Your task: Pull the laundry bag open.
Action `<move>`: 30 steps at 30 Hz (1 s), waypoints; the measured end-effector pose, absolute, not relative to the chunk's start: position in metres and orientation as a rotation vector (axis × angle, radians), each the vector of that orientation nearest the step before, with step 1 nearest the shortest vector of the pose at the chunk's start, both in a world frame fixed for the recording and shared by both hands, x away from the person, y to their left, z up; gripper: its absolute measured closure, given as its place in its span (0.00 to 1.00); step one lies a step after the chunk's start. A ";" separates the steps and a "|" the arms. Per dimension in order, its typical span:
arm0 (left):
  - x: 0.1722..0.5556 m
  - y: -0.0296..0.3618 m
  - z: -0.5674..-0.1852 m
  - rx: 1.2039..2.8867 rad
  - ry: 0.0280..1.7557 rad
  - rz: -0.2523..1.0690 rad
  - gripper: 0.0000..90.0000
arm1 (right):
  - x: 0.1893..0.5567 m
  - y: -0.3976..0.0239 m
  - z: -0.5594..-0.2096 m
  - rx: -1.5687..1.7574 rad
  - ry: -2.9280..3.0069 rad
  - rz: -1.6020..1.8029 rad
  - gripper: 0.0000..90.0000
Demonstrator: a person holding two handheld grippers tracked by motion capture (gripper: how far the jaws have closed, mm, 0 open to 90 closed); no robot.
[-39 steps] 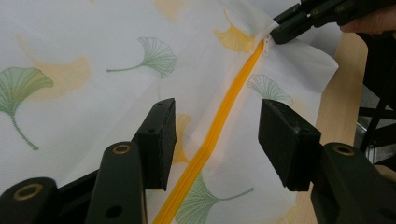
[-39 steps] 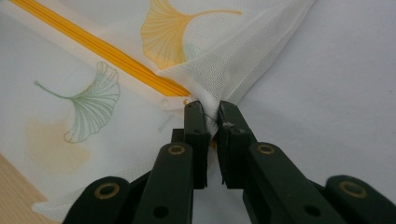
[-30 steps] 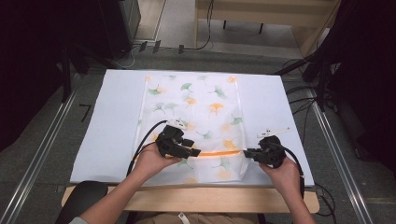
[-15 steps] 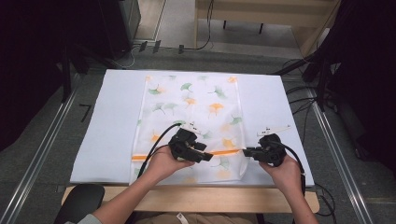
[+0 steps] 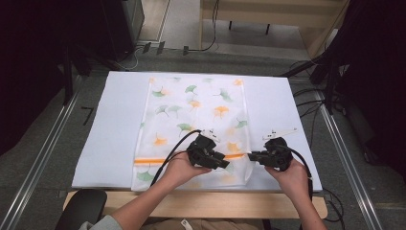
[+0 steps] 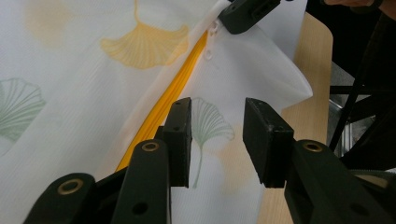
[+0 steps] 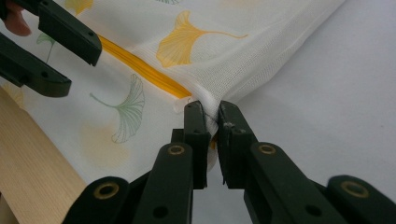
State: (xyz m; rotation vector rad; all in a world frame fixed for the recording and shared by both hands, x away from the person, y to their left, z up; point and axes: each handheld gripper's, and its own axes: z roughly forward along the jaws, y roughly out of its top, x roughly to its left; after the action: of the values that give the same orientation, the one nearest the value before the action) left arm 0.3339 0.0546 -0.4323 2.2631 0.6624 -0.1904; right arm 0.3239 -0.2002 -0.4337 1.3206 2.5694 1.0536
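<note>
A white mesh bag printed with ginkgo leaves lies flat on the white mat, an orange zipper running across its near end. My right gripper is shut on the bag's right edge, where the zipper ends. My left gripper hovers over the fabric just right of the zipper. Its jaws have just been closing but still stand apart, with nothing pinched between them. In the high view the left gripper is a short way from the right gripper. A small white zipper pull sits by the right gripper's jaws.
The mat covers a wooden table whose front edge runs under both forearms. Metal rails flank the table. Black cables trail from both grippers over the bag and mat. A dark stool sits at the lower left.
My left hand has slid right along the zipper toward the right gripper, uncovering the orange zipper behind it, and its jaws are narrower. The right hand has kept still.
</note>
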 end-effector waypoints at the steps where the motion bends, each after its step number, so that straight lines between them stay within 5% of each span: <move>1: 0.333 0.051 -0.433 2.260 0.662 -0.192 0.72 | 0.324 -0.200 -0.434 1.318 2.570 1.055 0.95; 30: 0.340 0.018 -0.449 2.286 0.620 -0.151 0.67 | 0.322 -0.192 -0.430 1.240 2.620 1.106 0.95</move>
State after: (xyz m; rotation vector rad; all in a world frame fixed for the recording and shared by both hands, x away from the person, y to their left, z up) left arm 0.3400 0.0176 -0.4488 2.2864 0.6197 -0.1507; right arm 0.3220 -0.1923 -0.4302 1.2404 2.6203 1.1060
